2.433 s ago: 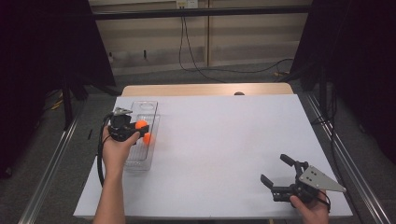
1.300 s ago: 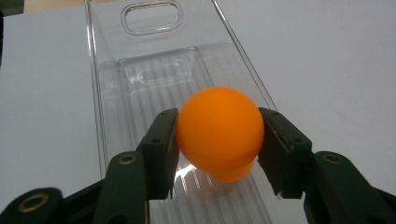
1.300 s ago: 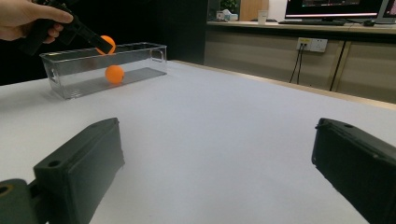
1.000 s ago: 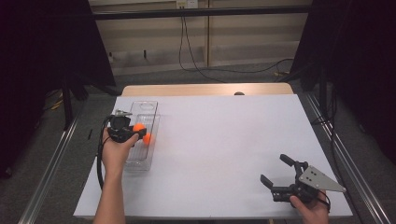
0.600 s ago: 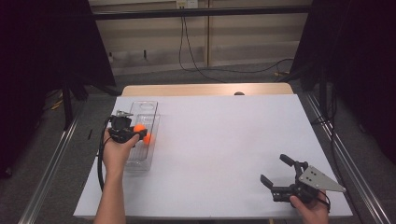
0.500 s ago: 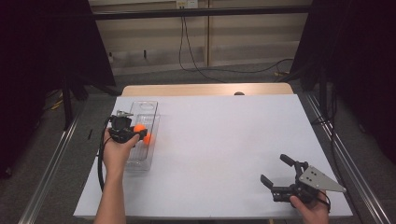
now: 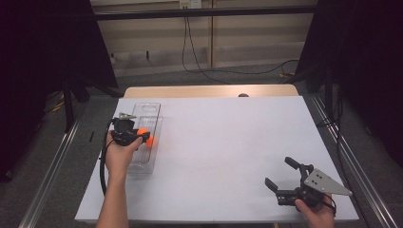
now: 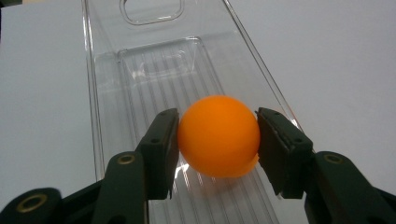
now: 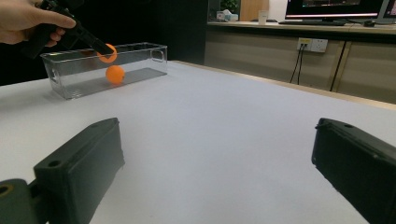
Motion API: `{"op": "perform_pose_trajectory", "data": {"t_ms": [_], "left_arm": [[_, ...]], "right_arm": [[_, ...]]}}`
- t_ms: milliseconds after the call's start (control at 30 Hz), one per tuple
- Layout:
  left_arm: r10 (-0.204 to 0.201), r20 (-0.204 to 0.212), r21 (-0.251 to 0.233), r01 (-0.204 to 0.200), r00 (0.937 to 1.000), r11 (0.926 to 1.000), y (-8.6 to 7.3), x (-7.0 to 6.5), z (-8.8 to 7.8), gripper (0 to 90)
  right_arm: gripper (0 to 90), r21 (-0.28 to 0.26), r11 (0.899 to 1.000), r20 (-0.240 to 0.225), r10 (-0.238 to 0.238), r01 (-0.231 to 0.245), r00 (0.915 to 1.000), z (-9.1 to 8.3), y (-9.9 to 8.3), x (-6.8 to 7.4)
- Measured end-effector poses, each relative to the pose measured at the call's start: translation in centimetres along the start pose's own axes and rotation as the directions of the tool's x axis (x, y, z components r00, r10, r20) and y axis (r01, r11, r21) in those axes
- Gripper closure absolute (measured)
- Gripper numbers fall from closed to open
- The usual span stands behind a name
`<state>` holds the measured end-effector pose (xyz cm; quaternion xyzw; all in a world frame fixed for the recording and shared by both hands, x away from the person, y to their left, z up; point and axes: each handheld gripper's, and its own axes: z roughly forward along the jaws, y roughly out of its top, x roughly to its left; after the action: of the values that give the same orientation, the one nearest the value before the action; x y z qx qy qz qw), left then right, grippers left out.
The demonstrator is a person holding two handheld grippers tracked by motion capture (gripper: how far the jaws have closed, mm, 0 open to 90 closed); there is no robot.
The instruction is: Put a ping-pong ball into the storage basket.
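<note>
Over the clear bin [image 7: 146, 142], the left gripper [image 8: 218, 140] pinches 1 orange ball [image 8: 218, 136] across its middle, a light, smooth, thin-shelled thing best squeezed gently, above a 2nd ball [image 9: 115, 74] on the bin floor, while the right gripper [image 7: 284, 179], well apart from the bin, gapes empty.

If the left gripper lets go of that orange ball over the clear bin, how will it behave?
The held ball is smooth and round, so it will probably bounce and roll along the ribbed floor of the clear bin. It looks light and hollow. The bin walls should contain it, beside the second ball.
</note>
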<state>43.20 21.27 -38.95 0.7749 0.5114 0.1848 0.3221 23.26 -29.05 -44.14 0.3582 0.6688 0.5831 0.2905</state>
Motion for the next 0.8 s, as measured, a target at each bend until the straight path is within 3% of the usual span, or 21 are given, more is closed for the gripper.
{"op": "perform_pose_trajectory", "data": {"t_ms": [533, 800], "left_arm": [[0.002, -0.008, -0.034, -0.003, 1.0, 0.9994, 0.09, -0.47, -0.33, 38.7], [-0.007, 0.001, -0.073, 0.007, 1.0, 0.9973, 0.07, -0.71, -0.81, 27.7]], "right_arm": [[1.5, -0.004, 1.0, 0.004, -0.003, 0.003, 1.0, -0.1, 0.02, -0.11], [1.5, -0.002, 1.0, 0.003, -0.004, 0.004, 1.0, -0.07, 0.03, -0.15]]}}
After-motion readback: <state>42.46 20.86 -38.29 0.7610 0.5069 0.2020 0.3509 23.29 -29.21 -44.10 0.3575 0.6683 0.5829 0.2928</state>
